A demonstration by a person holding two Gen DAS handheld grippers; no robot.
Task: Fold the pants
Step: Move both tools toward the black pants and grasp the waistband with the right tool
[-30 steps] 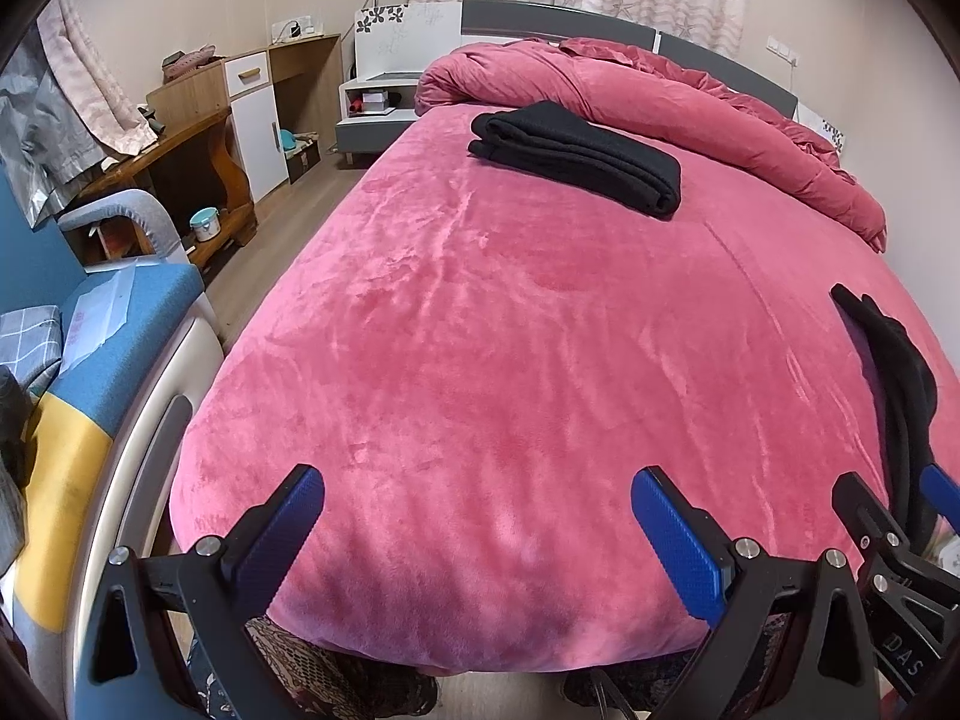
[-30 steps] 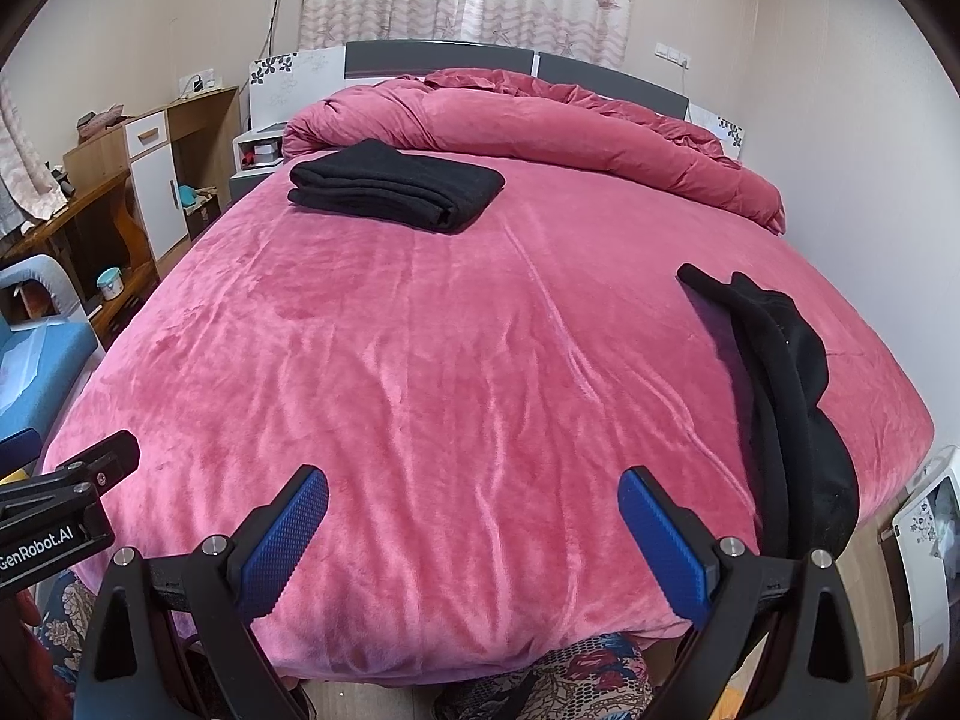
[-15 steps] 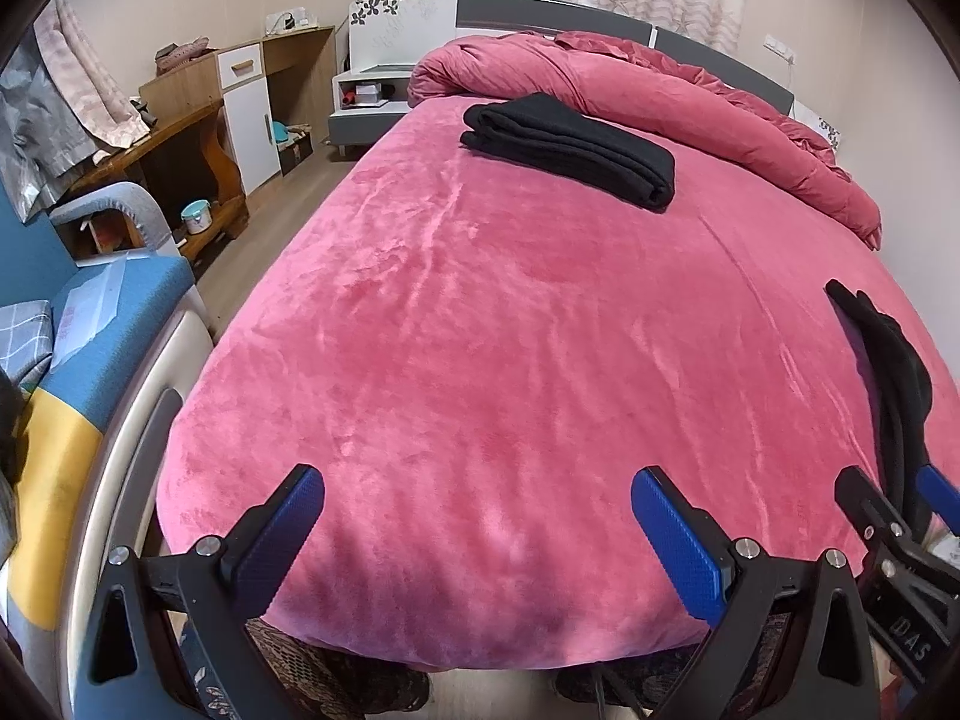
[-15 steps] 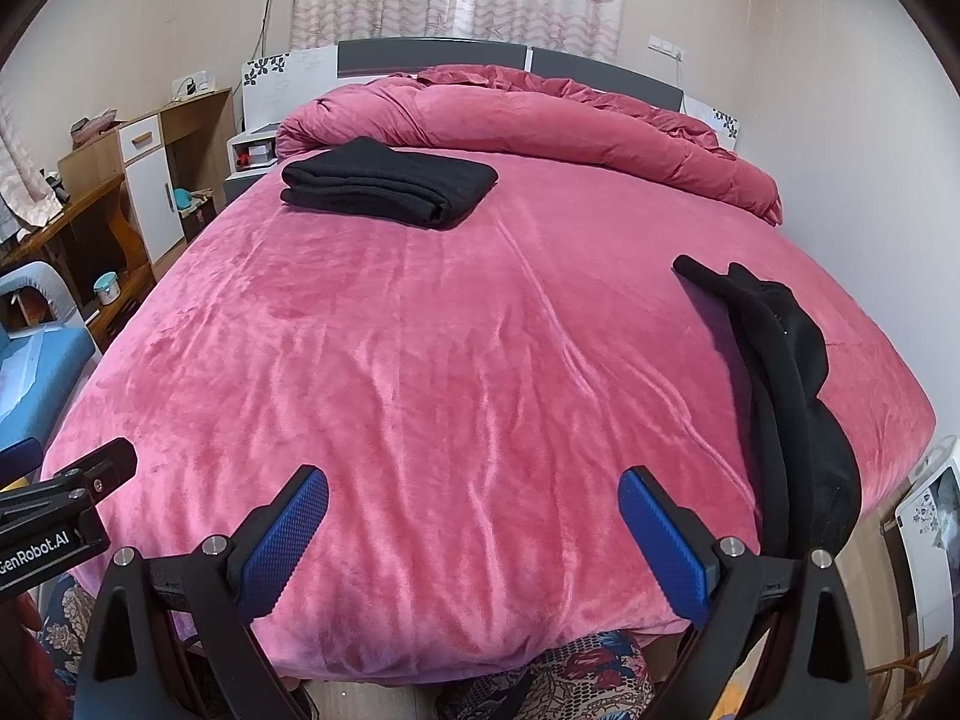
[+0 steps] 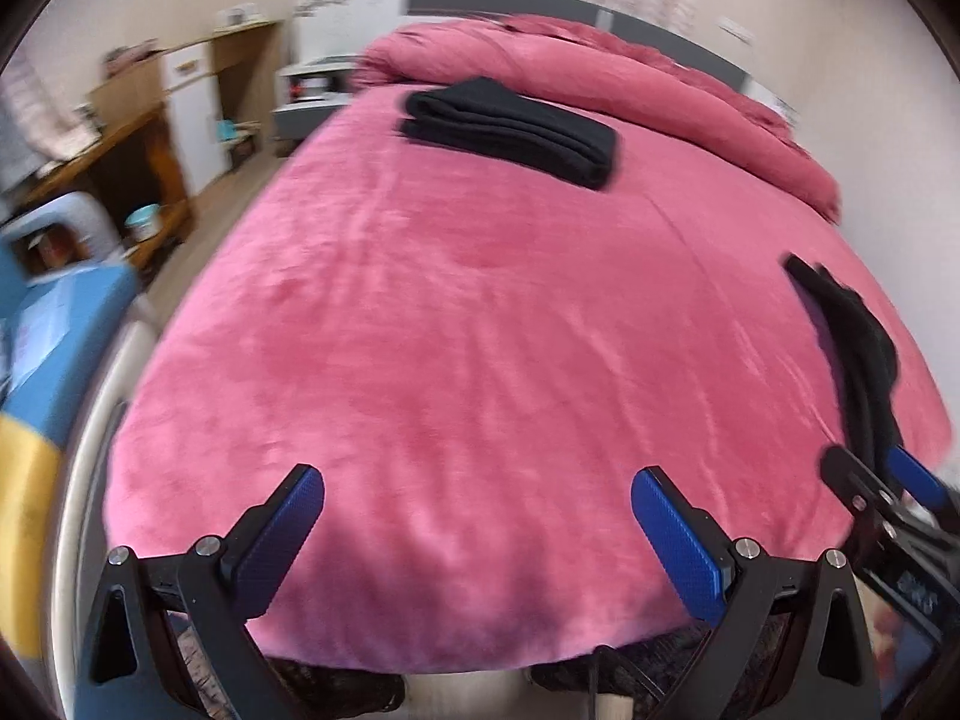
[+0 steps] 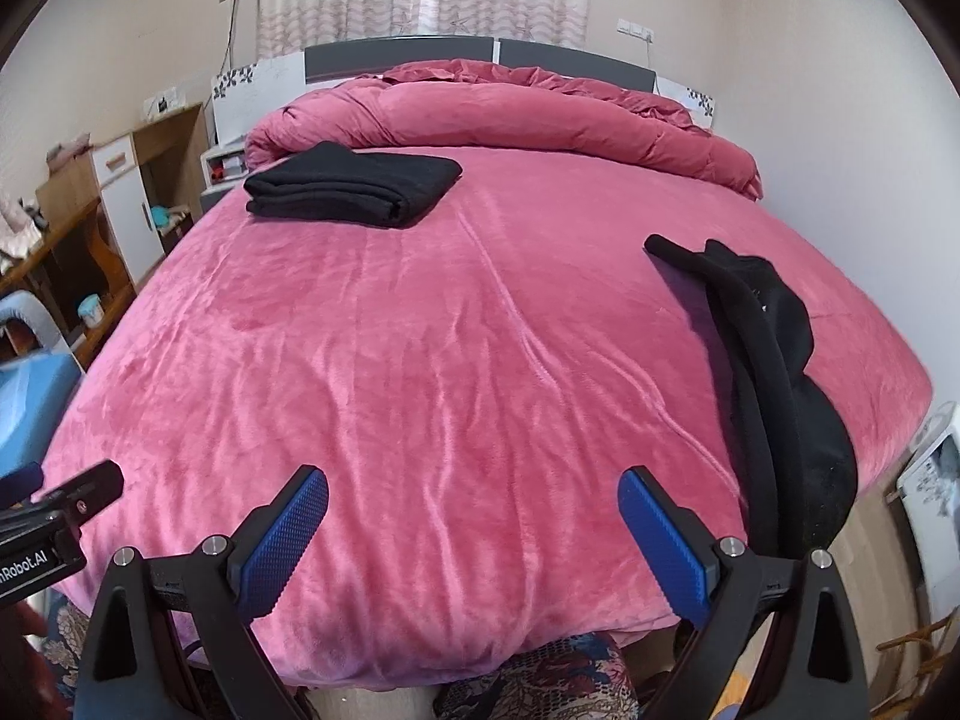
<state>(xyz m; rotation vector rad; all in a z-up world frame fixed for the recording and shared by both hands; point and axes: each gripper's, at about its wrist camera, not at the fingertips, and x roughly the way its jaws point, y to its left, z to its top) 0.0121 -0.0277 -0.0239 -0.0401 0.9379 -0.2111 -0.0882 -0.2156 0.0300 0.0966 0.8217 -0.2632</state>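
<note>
Black pants (image 6: 774,360) lie bunched in a long strip along the right edge of the pink bed (image 6: 420,330), hanging over its front right corner; they also show in the left wrist view (image 5: 864,348). A folded black garment (image 6: 354,183) sits at the far left of the bed, also seen in the left wrist view (image 5: 510,129). My left gripper (image 5: 477,510) is open and empty over the bed's front edge. My right gripper (image 6: 474,507) is open and empty over the front edge, left of the pants.
A rolled pink duvet (image 6: 510,108) lies along the headboard. A wooden desk and cabinet (image 6: 108,198) stand along the left wall. A blue and yellow seat (image 5: 42,372) is at the near left. A white appliance (image 6: 936,474) stands at the bed's right corner.
Both grippers have moved closer to the bed and swung a little right; the left wrist view is blurred by motion. Both stay open and empty. The clothes have not moved.
</note>
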